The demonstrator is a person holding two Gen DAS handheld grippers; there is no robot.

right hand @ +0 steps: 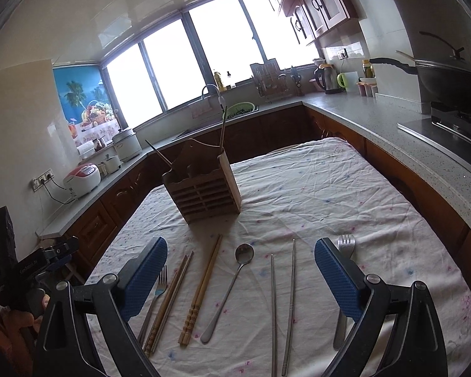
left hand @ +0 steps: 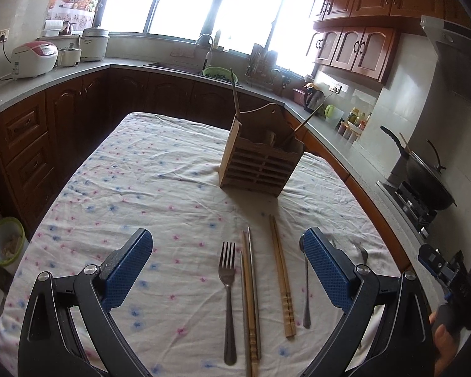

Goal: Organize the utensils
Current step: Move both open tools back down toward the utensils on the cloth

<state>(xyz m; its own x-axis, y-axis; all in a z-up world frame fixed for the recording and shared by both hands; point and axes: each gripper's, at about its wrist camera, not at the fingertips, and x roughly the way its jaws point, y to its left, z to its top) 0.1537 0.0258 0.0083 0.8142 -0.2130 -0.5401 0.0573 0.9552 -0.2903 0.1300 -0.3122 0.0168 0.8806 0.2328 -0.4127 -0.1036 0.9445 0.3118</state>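
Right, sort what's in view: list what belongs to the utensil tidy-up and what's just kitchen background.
For the job:
wooden utensil holder
two forks
spoon
bamboo chopsticks
metal chopsticks
mixed chopstick bundle

Just lying about:
rice cooker
kettle
wok
green colander
bin
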